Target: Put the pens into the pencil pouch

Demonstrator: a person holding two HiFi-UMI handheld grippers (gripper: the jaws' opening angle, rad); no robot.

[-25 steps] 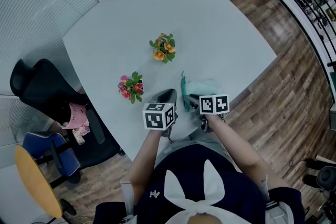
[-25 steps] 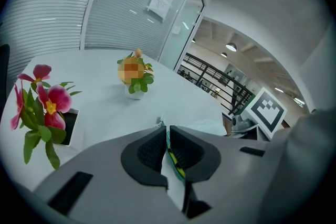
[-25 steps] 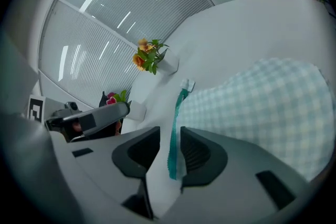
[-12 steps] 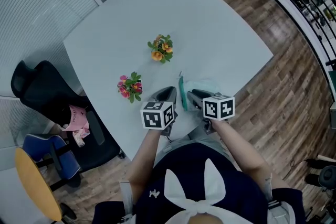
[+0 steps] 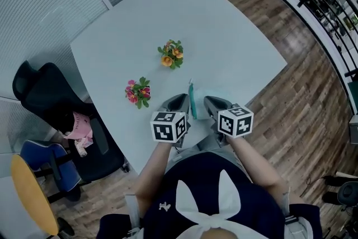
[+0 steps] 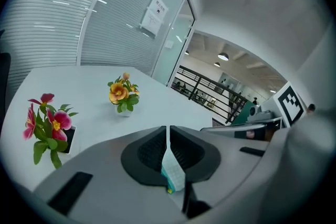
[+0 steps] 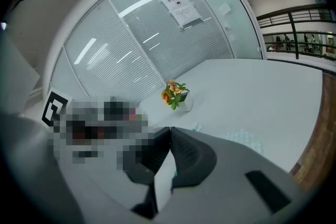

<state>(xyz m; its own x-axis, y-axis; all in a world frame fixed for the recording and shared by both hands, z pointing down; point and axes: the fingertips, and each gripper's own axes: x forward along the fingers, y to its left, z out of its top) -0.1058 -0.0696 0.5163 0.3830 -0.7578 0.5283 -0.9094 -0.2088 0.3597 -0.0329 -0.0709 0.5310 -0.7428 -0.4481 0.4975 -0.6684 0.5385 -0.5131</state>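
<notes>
Over pale table (image 5: pixel 235 36), close to its near edge, right in front of the person. Apparently lifted off the top and held edge-on to the head view: teal pencil pouch (image 5: pixel 192 102), long axis running away from the person, straight down the gap between the two grippers.

Pinched from the left by left gripper (image 5: pixel 179 101), narrow, tight on mesh fabric with a yellow bit showing. Pinched from the right by right gripper (image 5: pixel 213 103), jaws just closed down, now together on pale fabric with teal at the bottom.

One gripper per side, both equally near, so no reach needed. Likely next: pull the sides apart to open the mouth.

No pens seen in any view, so cannot tell which hand is nearer to them.

Well beyond, toward the far side: pink flower pot (image 5: pixel 139 92) and orange flower pot (image 5: pixel 172 54), out of the way.
</notes>
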